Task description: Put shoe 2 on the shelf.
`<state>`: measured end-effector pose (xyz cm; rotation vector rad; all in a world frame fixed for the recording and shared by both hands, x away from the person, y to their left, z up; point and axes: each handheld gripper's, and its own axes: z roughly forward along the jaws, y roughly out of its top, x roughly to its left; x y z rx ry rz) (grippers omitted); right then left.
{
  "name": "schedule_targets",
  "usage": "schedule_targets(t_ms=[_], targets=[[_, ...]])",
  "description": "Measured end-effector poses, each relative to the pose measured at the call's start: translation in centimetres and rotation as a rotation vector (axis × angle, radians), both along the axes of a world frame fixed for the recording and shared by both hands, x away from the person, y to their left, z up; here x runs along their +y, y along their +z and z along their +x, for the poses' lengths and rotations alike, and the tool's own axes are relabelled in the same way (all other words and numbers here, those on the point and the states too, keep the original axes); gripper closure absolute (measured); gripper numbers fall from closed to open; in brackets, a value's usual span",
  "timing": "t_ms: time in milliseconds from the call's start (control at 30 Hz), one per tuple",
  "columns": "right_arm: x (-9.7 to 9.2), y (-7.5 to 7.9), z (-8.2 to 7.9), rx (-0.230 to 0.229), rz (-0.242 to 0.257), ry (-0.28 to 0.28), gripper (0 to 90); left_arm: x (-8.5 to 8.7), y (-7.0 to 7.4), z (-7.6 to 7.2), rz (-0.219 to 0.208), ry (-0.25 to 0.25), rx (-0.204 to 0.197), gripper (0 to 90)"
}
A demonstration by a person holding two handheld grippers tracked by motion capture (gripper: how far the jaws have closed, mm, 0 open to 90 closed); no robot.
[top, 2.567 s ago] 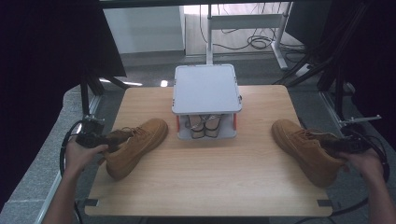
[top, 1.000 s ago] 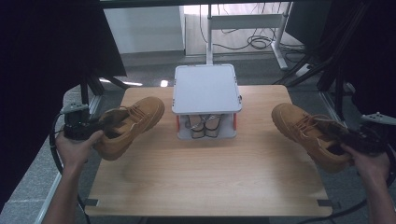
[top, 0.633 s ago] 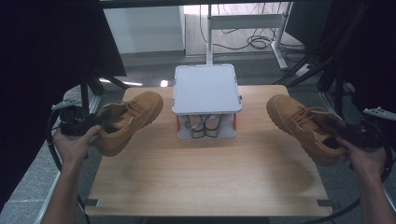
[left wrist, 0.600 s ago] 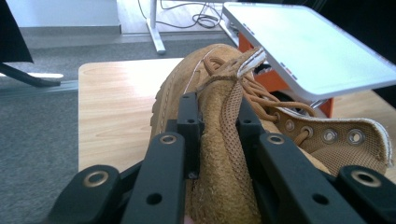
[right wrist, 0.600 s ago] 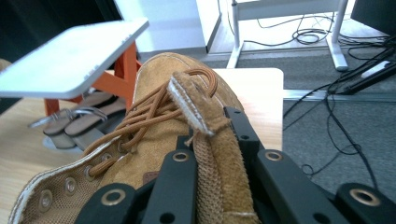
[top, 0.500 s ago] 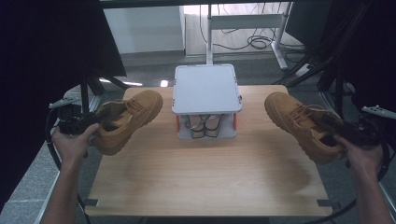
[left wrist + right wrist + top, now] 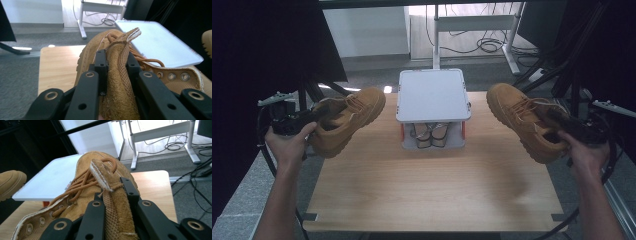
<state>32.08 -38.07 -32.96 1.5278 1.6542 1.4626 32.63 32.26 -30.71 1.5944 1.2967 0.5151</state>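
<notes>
Either side of the white rack [image 7: 433, 95], we hold two tan boots aloft.
Left gripper [image 7: 115, 66] pinches the left boot [image 7: 347, 119] by its soft tongue, right gripper [image 7: 113, 195] likewise the right boot [image 7: 524, 120]; heavy soles likely swing.

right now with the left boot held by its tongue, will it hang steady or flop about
Probably floppy: the left gripper pinches only the soft tongue, which looks folded. The boot looks bulky with a thick sole, so it may swing and sag toe-down.

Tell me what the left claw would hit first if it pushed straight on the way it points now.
Probably the white rack top: the left claw, clamping its boot by the tongue, aims toward it, though depth is unclear.
</notes>
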Motion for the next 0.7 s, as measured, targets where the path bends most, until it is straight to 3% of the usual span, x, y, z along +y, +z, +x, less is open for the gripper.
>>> schedule_targets(t_ms=[300,700], targets=[[1.7,0.7,1.0,-0.019,0.056,0.006,82.3,-1.2,1.0,0.6,-0.041,-0.014,-0.022,77.8],[4.1,2.3,2.5,-0.027,0.076,0.003,82.2,-3.8,2.9,2.3,-0.058,-0.033,-0.031,77.7]])
